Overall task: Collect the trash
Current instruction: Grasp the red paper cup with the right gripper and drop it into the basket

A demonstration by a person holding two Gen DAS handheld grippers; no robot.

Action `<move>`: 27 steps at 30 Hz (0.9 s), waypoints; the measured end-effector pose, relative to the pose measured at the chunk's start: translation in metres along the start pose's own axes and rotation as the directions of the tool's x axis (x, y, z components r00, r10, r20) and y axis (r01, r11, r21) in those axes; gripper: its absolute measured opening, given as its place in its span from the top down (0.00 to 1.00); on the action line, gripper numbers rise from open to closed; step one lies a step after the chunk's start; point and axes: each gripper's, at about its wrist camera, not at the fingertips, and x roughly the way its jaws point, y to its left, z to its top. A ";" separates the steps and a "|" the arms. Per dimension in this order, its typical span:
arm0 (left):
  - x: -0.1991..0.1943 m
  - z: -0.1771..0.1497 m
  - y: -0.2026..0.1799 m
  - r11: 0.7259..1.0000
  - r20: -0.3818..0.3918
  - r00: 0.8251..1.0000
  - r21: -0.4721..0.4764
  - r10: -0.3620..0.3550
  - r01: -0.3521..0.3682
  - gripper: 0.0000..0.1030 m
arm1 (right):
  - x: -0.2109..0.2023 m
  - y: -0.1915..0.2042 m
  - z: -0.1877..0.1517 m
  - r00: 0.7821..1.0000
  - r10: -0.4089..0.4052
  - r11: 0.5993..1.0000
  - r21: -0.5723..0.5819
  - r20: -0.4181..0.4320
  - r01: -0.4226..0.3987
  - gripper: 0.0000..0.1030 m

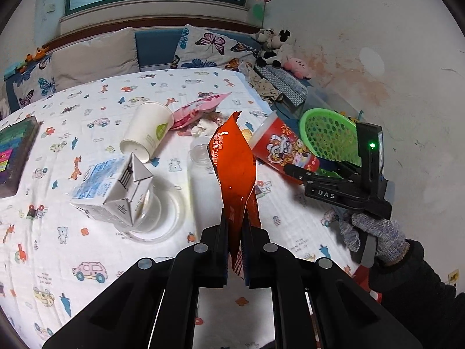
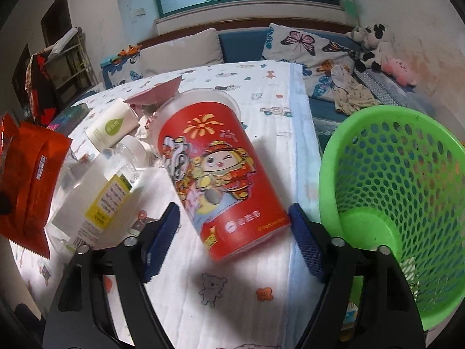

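Note:
My left gripper (image 1: 235,250) is shut on an orange-red snack wrapper (image 1: 235,168) and holds it upright above the table; the wrapper also shows at the left of the right wrist view (image 2: 32,180). My right gripper (image 2: 232,232) is open, its blue pads on either side of the base of a red cartoon-printed cup (image 2: 215,171) that lies tilted on the table; I cannot tell if they touch it. The cup and right gripper show in the left wrist view (image 1: 282,148). A green mesh basket (image 2: 401,180) stands off the table's right edge.
On the patterned tablecloth (image 1: 87,261) lie a white paper cup (image 1: 148,131), a milk carton (image 1: 113,189) on a clear lid, a pink wrapper (image 1: 197,107), a clear plastic bottle (image 2: 98,192) and a dark box (image 1: 14,151). A cushioned bench with plush toys (image 1: 276,49) lies behind.

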 end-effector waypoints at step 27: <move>0.004 0.026 0.003 0.999 0.014 1.000 0.030 0.015 -0.015 0.93 | -0.066 0.000 0.052 0.996 0.018 0.996 0.083 0.090 -0.026 0.39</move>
